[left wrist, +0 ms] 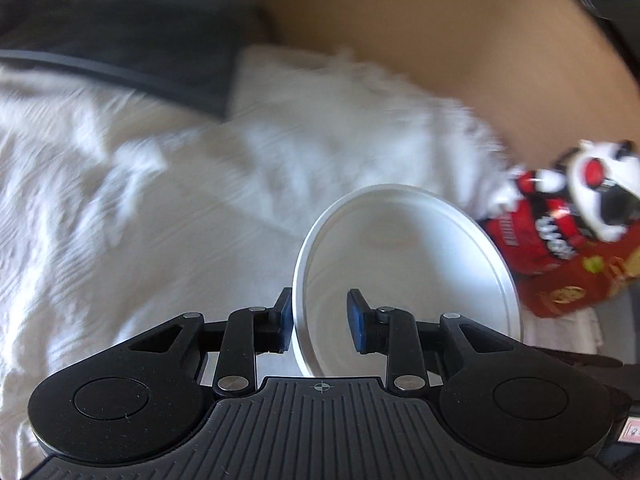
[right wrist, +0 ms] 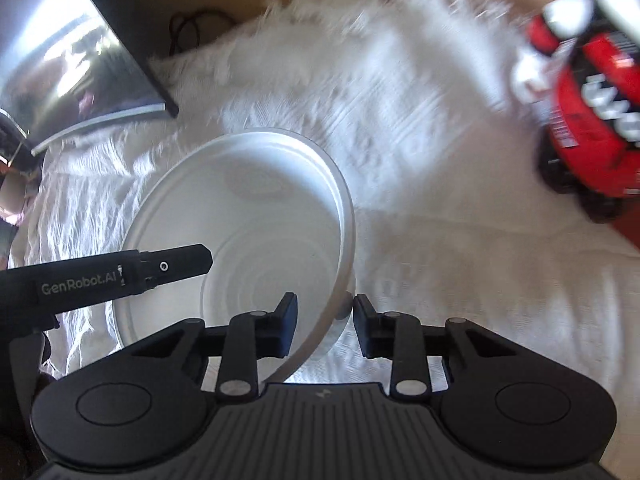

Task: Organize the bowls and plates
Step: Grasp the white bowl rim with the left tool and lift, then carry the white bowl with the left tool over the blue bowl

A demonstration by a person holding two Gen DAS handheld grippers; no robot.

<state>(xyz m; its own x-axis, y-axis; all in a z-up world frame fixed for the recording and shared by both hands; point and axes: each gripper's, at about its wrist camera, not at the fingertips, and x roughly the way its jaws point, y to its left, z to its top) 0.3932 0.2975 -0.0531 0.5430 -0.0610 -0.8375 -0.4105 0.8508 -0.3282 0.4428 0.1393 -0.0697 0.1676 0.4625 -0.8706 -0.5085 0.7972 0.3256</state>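
A white bowl [left wrist: 420, 264] is tilted up on its edge over a white crinkled cloth. My left gripper [left wrist: 320, 316] straddles its rim and is open: the rim lies against the left pad, and a clear gap separates it from the blue right pad [left wrist: 356, 320]. In the right wrist view the same bowl [right wrist: 240, 208] has its opposite rim between the fingers of my right gripper [right wrist: 326, 316], which is shut on the bowl's wall. The left gripper's black housing [right wrist: 120, 276] reaches in over the bowl from the left.
The white cloth [right wrist: 460, 320] covers the surface, with a fluffy white mat [left wrist: 340, 120] behind it. A red snack bag with a black-and-white plush toy [left wrist: 580, 232] lies at the right. A dark glossy screen [right wrist: 80, 52] leans at the far left, on a tan surface [left wrist: 460, 20].
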